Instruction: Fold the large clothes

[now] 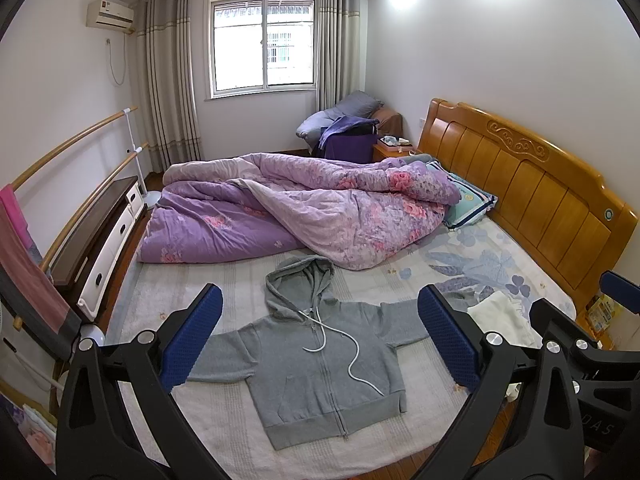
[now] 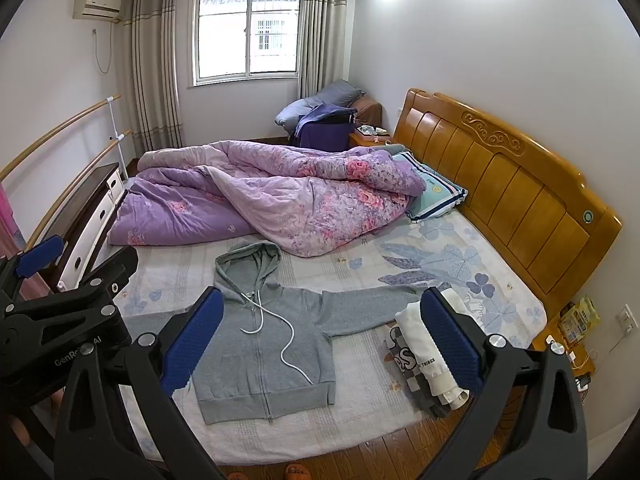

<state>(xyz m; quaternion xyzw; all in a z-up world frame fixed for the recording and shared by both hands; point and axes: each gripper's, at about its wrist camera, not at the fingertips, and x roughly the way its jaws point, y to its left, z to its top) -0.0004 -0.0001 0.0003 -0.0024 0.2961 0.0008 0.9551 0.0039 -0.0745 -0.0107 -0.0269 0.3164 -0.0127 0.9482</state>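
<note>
The left gripper [image 1: 320,332] hangs above the bed [image 1: 460,256] with its jaws spread wide, nothing between the pads. Under it a grey hoodie [image 1: 320,368] lies flat, zipped, sleeves out, white drawstring loose (hood toward the purple quilt [image 1: 304,208]). The right gripper [image 2: 322,334] is likewise released and empty, folded clothes [image 2: 424,354] beside its right finger.

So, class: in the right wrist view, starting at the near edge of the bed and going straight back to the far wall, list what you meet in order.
Grey hoodie → purple quilt → heap of dark bedding in the corner → window.
</note>
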